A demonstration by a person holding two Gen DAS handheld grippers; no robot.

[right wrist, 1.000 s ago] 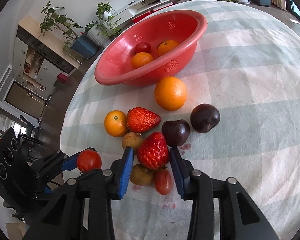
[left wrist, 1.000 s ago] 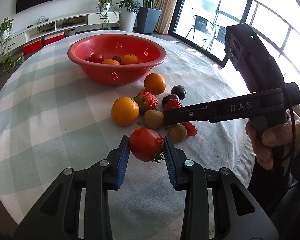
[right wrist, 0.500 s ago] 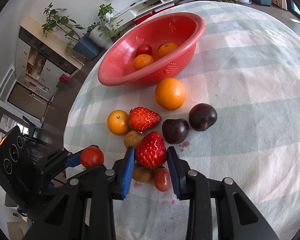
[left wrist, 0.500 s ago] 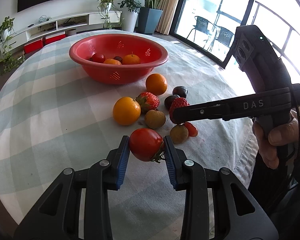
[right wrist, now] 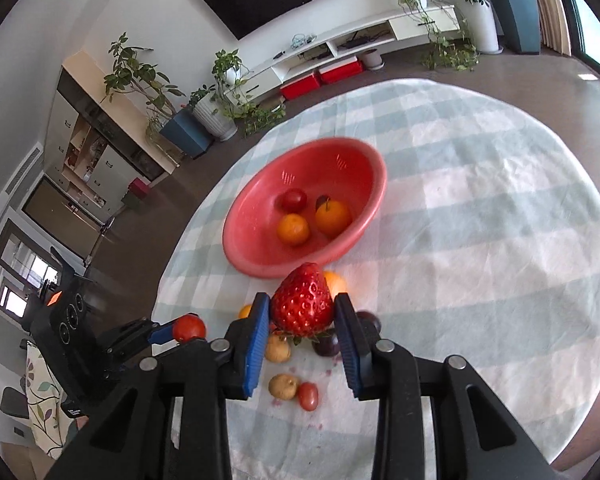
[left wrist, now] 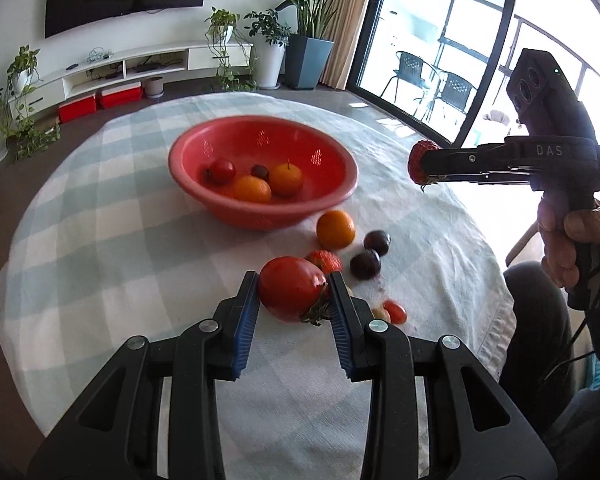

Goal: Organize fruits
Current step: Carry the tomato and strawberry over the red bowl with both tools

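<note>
Both grippers hold fruit above the tabletop, short of the bowl.

The left gripper (left wrist: 294, 294) has its fingers clamped on a tomato (left wrist: 290, 293); the right gripper (right wrist: 302, 312) has its fingers clamped on a strawberry (right wrist: 303, 301), both lifted clear of the checked tabletop (left wrist: 120, 248). Below lie loose fruits: a small tomato (right wrist: 308, 396), two dark plums (left wrist: 365, 264), an orange (left wrist: 335, 229). Beyond stands the red bowl (left wrist: 260, 216), holding two oranges, a tomato and a plum.

checked tablecloth (left wrist: 100, 240) under bowl (left wrist: 332, 204), fruit (left wrist: 336, 229)

Red bowl (left wrist: 332, 184); teal-white checked tablecloth (left wrist: 120, 240); dark, perhaps purple, plums (left wrist: 365, 264).
</note>
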